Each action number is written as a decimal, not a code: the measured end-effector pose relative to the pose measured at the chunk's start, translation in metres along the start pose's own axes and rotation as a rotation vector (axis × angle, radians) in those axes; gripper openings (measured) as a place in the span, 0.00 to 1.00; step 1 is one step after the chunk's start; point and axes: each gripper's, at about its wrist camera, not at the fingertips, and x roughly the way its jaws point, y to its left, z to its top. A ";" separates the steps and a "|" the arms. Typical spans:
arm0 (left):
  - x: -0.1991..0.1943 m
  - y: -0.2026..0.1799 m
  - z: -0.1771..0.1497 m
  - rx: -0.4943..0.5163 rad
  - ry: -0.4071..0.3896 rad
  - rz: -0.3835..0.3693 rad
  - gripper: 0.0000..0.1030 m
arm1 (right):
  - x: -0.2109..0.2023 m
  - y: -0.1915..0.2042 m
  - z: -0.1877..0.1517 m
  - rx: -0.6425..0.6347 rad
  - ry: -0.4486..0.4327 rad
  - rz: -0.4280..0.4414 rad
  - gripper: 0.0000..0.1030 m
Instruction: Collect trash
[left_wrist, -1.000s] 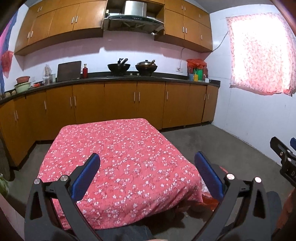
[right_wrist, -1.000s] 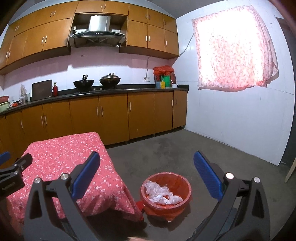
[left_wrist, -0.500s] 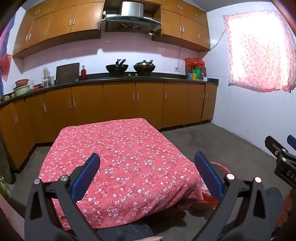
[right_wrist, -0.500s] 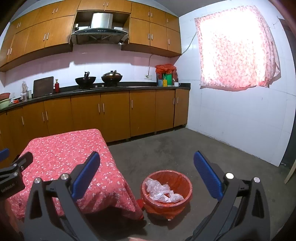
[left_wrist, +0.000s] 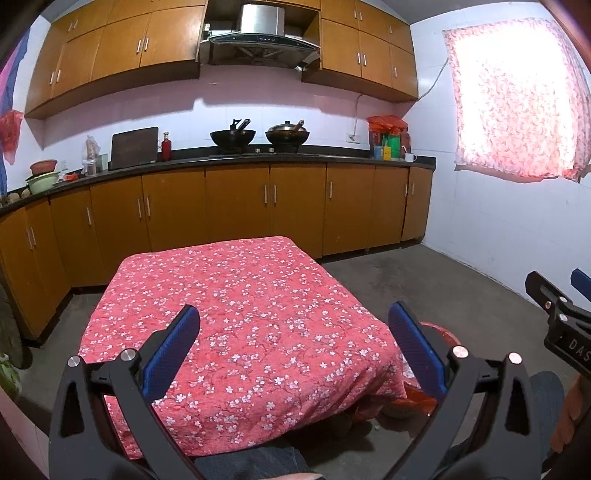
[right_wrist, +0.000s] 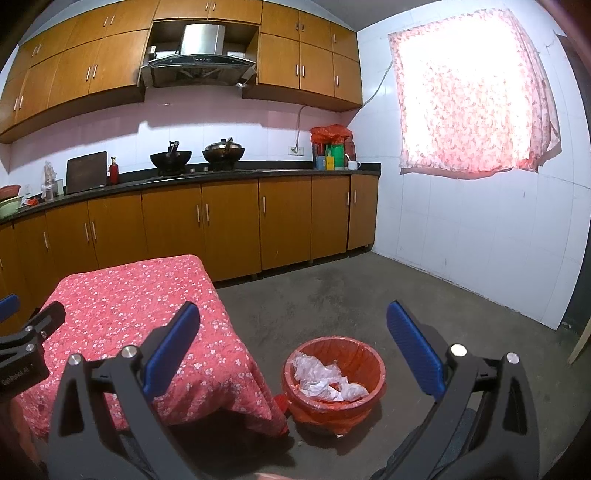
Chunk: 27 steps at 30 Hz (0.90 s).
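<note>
The left claw (left_wrist: 293, 325) is wide and empty over the bare floral desk (left_wrist: 236, 314). The right claw (right_wrist: 293, 325) is wide too. Crumpled trash (right_wrist: 325, 378) lies in the red bin (right_wrist: 334, 373) on the floor beside the desk's right corner; I judge collection nearly finished.

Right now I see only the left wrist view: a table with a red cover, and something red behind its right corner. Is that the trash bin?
Observer: Yes. The right wrist view shows a red bin on the floor, beside the corner of the table.
Operator: Is there anything inside it?
Observer: Crumpled white trash lies inside, on a red liner.
Operator: Does the right gripper hold something?
Observer: No. The right gripper is open, with nothing between its fingers.
</note>
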 end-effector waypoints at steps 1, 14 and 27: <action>0.000 0.000 0.000 0.000 0.001 0.000 0.98 | 0.001 0.000 0.001 0.000 0.002 0.001 0.96; 0.000 0.000 0.000 0.003 0.002 -0.001 0.98 | 0.002 0.002 -0.002 -0.002 0.004 0.011 0.96; 0.000 -0.002 0.000 0.002 0.004 0.000 0.98 | 0.001 0.001 -0.003 0.001 0.007 0.017 0.96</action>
